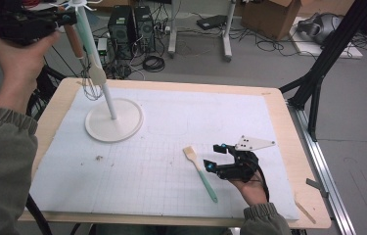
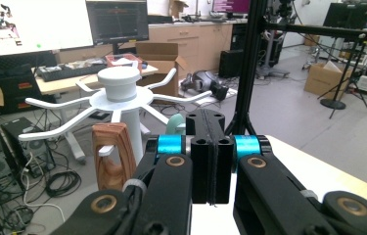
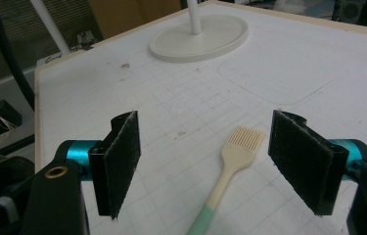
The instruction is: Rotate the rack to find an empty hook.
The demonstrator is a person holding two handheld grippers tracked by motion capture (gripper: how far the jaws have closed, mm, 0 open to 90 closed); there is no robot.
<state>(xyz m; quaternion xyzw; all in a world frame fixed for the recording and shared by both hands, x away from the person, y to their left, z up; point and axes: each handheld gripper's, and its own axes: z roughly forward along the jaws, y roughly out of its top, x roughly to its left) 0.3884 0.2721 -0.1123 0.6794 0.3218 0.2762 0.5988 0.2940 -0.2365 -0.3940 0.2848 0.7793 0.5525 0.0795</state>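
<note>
Basting brush (image 3: 235,161) lies between right gripper (image 3: 205,166) spread jaws, seemingly untouched; left gripper (image 2: 212,161) jaws pressed together.

A grey floor (image 1: 269,73) lies beyond the desk (image 1: 293,147), strewn with black cables (image 1: 152,62). Two computer towers (image 1: 132,24) stand on it beside white frame legs (image 1: 226,34), with a cardboard box (image 1: 274,17) farther right. A black tripod (image 1: 323,63) rises at the desk's right edge. The left gripper view shows monitors (image 2: 116,20), wooden cabinets (image 2: 191,36) and more boxes (image 2: 325,78).
</note>
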